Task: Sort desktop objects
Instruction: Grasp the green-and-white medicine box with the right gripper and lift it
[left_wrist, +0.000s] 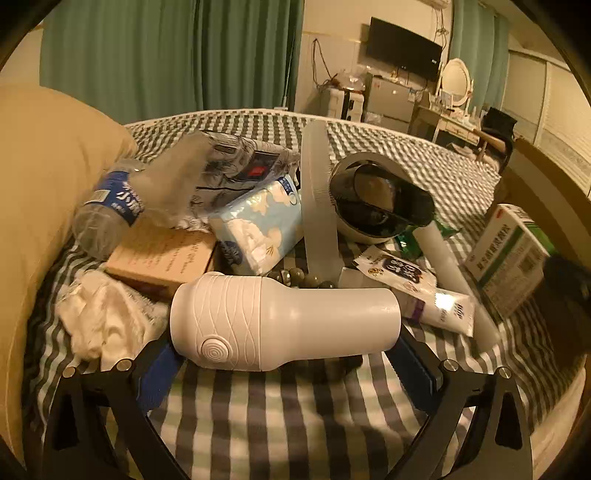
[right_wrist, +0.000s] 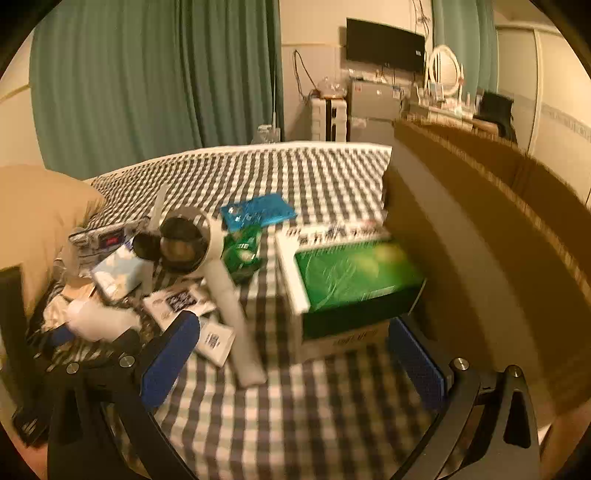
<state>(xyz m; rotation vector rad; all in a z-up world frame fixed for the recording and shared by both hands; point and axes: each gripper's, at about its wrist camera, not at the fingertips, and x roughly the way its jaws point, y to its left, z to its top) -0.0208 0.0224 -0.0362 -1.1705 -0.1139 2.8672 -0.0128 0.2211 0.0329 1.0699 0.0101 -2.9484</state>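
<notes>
Left gripper (left_wrist: 288, 373), fingers wide, straddles the white ribbed bottle (left_wrist: 284, 323) lying at six o'clock, likely lining up a grasp; right gripper (right_wrist: 295, 358), equally wide, frames the green box (right_wrist: 354, 280).

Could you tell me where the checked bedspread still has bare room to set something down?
Free: the checked bedspread in front of the green-topped carton, and the far stretch beyond the flat blue packet. Crowded: the cluster around the white ribbed bottle, pale blue tissue pack and black-and-white round device.
</notes>
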